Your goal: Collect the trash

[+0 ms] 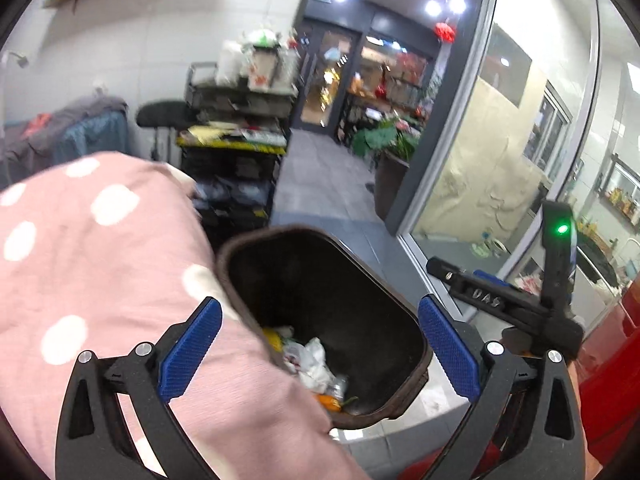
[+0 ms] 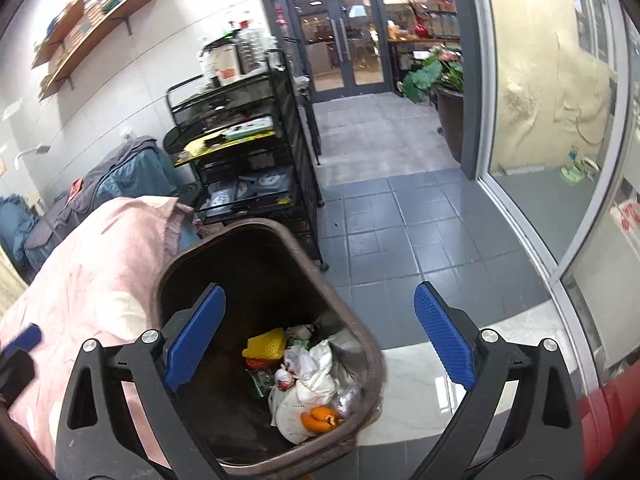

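- Left gripper (image 1: 319,356) and right gripper (image 2: 319,334): jaws wide apart, nothing between them.
- Trash bin (image 2: 372,344): crumpled wrappers (image 2: 310,364), orange peel (image 2: 320,418); judged light, soft; pinch loose folds.

My left gripper (image 1: 320,352) has matt black plastic arms, blue pads with a fine knurled grain, and shiny metal pivot pins; my right gripper (image 2: 320,338) looks the same. The bin (image 2: 362,330) is dark brown, dull, probably plastic. In it lie crumpled glossy white plastic bags (image 2: 316,364) and yellow foam netting (image 2: 266,343). The pink cloth (image 1: 108,264) is soft and woven. The floor tiles (image 2: 420,224) are matt grey.
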The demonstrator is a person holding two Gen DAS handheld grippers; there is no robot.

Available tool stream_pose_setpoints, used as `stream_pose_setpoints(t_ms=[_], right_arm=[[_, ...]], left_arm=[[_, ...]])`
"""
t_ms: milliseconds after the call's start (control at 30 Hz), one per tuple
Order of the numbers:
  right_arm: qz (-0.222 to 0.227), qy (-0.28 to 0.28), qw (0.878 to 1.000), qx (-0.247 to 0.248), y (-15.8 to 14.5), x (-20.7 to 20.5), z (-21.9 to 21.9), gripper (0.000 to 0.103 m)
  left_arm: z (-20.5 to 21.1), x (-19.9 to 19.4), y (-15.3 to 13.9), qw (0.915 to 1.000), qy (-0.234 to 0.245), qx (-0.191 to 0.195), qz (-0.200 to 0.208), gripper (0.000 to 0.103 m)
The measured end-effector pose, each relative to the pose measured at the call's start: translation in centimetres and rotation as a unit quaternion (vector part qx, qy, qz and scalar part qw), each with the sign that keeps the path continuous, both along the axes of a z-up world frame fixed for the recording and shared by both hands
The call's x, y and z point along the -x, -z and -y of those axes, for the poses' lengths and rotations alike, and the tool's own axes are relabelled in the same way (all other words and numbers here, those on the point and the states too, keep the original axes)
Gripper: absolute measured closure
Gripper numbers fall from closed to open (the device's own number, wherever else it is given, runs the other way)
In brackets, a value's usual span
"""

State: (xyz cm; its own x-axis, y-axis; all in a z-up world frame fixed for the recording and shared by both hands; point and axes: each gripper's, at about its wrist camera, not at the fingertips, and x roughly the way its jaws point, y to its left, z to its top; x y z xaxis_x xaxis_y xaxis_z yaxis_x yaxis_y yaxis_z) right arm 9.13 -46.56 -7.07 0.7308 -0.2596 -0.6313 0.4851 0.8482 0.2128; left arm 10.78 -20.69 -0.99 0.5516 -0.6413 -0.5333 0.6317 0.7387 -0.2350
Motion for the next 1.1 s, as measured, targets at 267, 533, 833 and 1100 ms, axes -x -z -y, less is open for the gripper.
stream_pose_setpoints(t_ms=[267,533,833,1100], right_arm=[[0.029,-0.079,0.996,0.013,-1.2,-1.4,-7.4,0.006],[0.045,-0.165,0.985,0.017,-2.3,-2.4,-14.4,0.006],[0.093,-0.213,0.971,0.055,-3.9,-0.4,-20.3,0.006],[0.121,-0.237,0.960,0.087,-5.1,2.6,-23.3,0.006]], left_arm=[[-6.1,1.6,-1.9,0.9934,-0.095,0.009,0.063,0.006],[-12.1,2.1,-1.8,0.9827,-0.175,0.023,0.056,0.006],[-17.2,4.8,-2.0,0.9625,-0.257,-0.005,0.088,0.006],[-20.0,7.2,-1.8,0.9452,-0.311,0.001,0.101,0.006]])
